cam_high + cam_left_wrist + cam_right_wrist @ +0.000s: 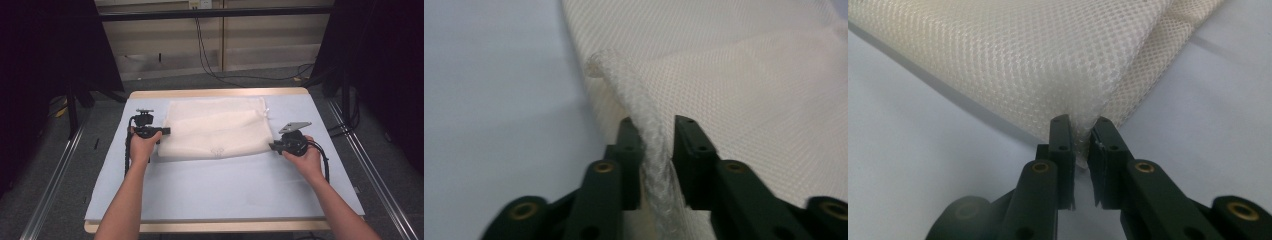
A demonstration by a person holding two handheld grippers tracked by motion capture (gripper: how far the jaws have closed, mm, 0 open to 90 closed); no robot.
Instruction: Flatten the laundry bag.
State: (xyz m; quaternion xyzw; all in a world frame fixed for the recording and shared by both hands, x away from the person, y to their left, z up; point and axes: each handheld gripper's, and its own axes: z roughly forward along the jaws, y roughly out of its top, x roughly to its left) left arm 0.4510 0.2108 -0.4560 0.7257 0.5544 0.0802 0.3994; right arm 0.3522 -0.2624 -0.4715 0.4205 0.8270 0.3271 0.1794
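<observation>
- A white mesh cloth (215,129) is laid folded on the pale blue counter (220,185), towards its far half, with both near corners taken at once
- The near left corner is gripped by the left gripper (161,131); in the left gripper view a bunched ridge of mesh (644,125) is seen running between the fingers (630,145), which are pinching it loosely, with a sliver of gap showing
- The near right corner is gripped by the right gripper (273,146); in the right gripper view the fingers (1062,145) are nipped tight on the very tip of the mesh corner (1083,127)
- The two corners are judged to be held so that the near edge can be kept taut and lifted evenly for a further fold, without the slack mesh sagging in the middle
- The cloth's long axis is laid across the counter, left to right, with its short sides pointing at the two grippers
- A small knotted cord (265,111) is seen at the far right corner, so the bag's mouth is judged to be turned towards the right
</observation>
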